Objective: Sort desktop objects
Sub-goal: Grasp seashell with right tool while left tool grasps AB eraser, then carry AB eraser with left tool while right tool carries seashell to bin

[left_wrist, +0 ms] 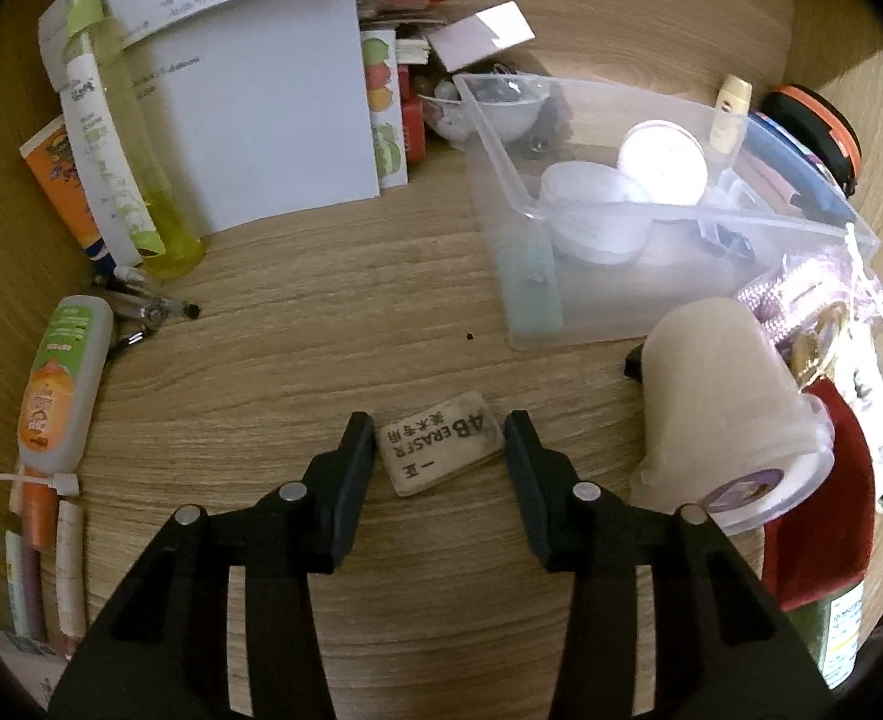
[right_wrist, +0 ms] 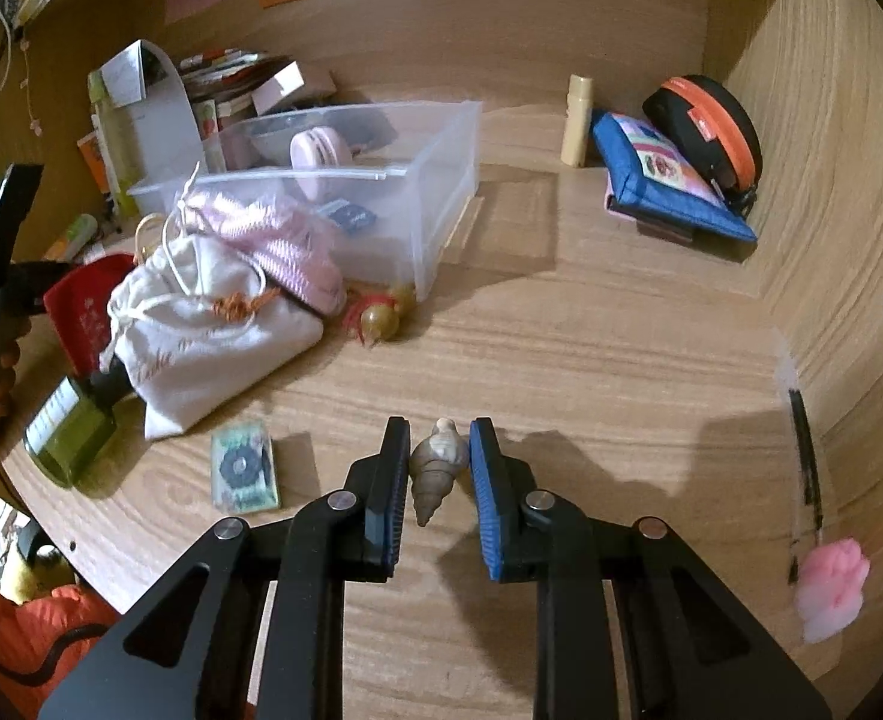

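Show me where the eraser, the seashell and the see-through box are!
eraser [left_wrist: 438, 450], left wrist view, middle of its printed top.
seashell [right_wrist: 437, 468], right wrist view, its wide brown middle, between the right gripper [right_wrist: 440, 459] fingers.
box [left_wrist: 525, 294], left wrist view, its near clear wall.

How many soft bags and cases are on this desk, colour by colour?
White drawstring bag: 1
Pink mesh bag: 1
Red pouch: 1
Blue zip pouch: 1
Black-and-orange case: 1
Total in view: 5
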`<state>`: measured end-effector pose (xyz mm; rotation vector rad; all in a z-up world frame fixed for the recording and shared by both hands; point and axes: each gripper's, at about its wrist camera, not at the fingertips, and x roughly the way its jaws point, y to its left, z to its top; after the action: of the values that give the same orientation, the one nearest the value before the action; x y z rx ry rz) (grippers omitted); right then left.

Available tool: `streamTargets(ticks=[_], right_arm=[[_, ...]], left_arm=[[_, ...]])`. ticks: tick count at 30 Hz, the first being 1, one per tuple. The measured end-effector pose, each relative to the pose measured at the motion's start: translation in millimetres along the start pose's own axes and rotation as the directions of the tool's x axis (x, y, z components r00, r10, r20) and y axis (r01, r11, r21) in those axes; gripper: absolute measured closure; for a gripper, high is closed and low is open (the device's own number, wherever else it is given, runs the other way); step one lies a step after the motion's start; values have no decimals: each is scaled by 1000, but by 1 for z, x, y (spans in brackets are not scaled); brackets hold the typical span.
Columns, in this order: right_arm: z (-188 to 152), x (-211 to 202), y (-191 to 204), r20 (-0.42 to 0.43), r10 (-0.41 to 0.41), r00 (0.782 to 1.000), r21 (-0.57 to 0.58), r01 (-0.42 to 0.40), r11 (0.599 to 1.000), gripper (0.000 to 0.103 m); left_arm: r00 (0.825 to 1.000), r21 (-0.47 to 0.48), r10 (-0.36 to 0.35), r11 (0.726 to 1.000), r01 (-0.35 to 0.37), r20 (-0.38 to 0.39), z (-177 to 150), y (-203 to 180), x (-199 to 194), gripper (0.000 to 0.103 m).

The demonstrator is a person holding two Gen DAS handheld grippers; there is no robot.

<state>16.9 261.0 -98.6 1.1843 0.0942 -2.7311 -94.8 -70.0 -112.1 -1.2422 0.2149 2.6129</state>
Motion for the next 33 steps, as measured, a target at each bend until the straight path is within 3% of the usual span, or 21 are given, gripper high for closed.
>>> streamTargets(ticks=[15, 33], right_arm=[[46, -11, -1, 90, 49, 995, 18, -51, 999, 85], [108, -10, 19, 175, 113, 978, -49, -106, 993, 85]], left_arm=[[989, -11, -2, 1000, 4, 147, 12, 7, -41, 59], [952, -25, -83, 995, 95, 295, 44, 1, -82, 59]])
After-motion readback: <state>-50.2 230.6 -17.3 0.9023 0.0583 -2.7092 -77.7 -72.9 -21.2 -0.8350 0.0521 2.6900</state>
